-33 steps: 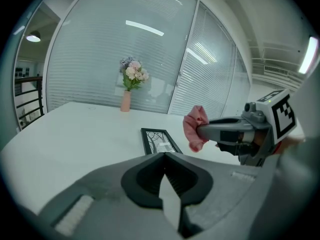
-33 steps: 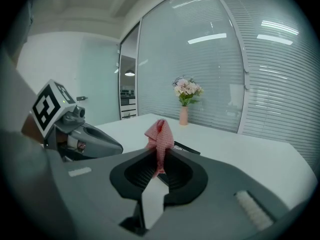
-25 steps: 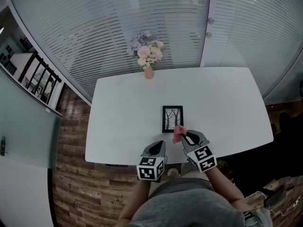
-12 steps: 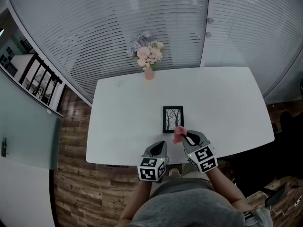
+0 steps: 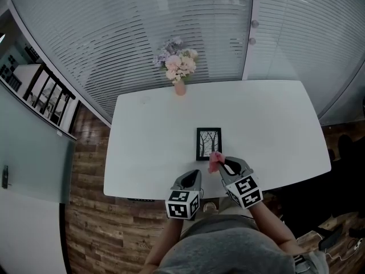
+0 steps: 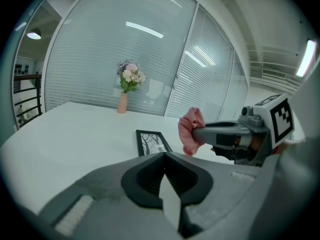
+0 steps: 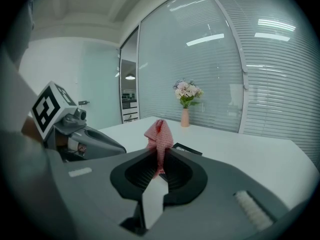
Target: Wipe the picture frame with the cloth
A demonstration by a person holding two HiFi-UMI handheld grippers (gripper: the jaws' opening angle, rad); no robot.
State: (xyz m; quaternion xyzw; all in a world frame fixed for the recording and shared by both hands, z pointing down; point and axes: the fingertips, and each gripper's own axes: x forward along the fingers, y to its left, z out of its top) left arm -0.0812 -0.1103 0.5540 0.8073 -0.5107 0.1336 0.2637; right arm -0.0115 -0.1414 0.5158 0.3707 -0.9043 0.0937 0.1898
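Currently both tools sit at the near edge of the white counter, side by side, with the person's grey top below them in the head view.

Right tool: pinching a pink cloth. Its own view shows the tool with the jaws closed on the cloth's lower end, the rest bunched and standing up above the tips.

Left tool: pressed together, nothing between the jaws. Its own view shows the two dark pads meeting at the tip of the tool. It points toward the far side of the counter, just left of the right tool.

Picture frame: lies flat on the counter, near the middle, narrow black border, a print of bare trees inside. It is just ahead of both tools. The cloth is at the frame's near right corner; whether it touches the frame cannot be told. From the left gripper view the cloth hangs just right of the frame.

Vase of flowers: pale pink and lilac blooms, upright at the far edge of the counter, well apart from the frame, against a glass wall with horizontal blinds. Wood-plank floor to the left.
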